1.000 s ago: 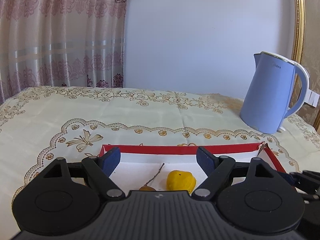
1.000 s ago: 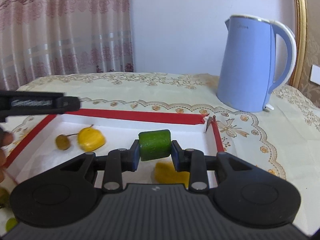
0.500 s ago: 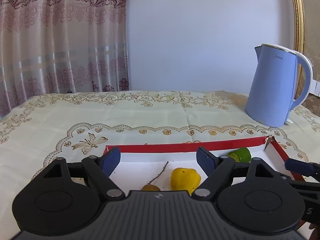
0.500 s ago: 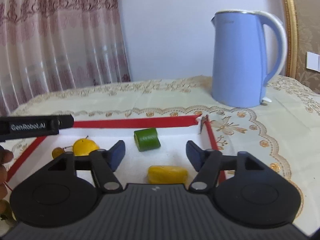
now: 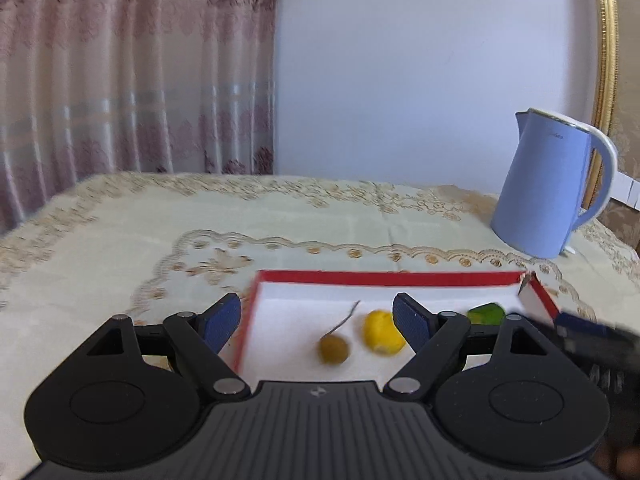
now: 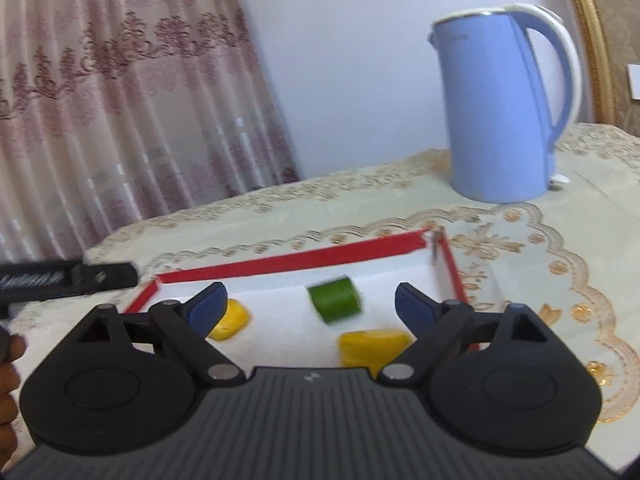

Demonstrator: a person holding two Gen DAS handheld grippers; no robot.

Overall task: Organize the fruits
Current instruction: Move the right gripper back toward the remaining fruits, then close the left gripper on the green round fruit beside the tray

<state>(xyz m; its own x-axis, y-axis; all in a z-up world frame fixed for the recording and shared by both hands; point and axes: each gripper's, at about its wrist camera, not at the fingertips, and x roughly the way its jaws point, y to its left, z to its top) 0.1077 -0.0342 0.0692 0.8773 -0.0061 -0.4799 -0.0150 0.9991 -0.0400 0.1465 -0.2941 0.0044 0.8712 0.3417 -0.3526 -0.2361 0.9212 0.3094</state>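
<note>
A shallow white box with a red rim [image 5: 384, 279] [image 6: 296, 259] lies on the tablecloth. Inside it rest a round yellow fruit [image 5: 382, 337] [image 6: 232, 319], a small brown fruit with a long stem [image 5: 333, 350], a green cylinder piece [image 6: 335, 299] [image 5: 486, 314] and a yellow cylinder piece [image 6: 372, 346]. My right gripper [image 6: 312, 306] hovers over the box, its jaws opening wide, the green piece lying free beyond them. My left gripper [image 5: 318, 317] stands open over the box's left edge, holding nothing.
A light blue electric kettle [image 5: 550, 186] [image 6: 502, 108] stands on the table behind the box to the right. A patterned curtain [image 5: 132, 68] hangs at the back left. A person's fingers [image 6: 10, 360] show at the left edge of the right wrist view.
My right gripper let go of the green piece, which now lies in the box, and its jaws spread wide. My left gripper slid left, so the box sits further right in its view.
</note>
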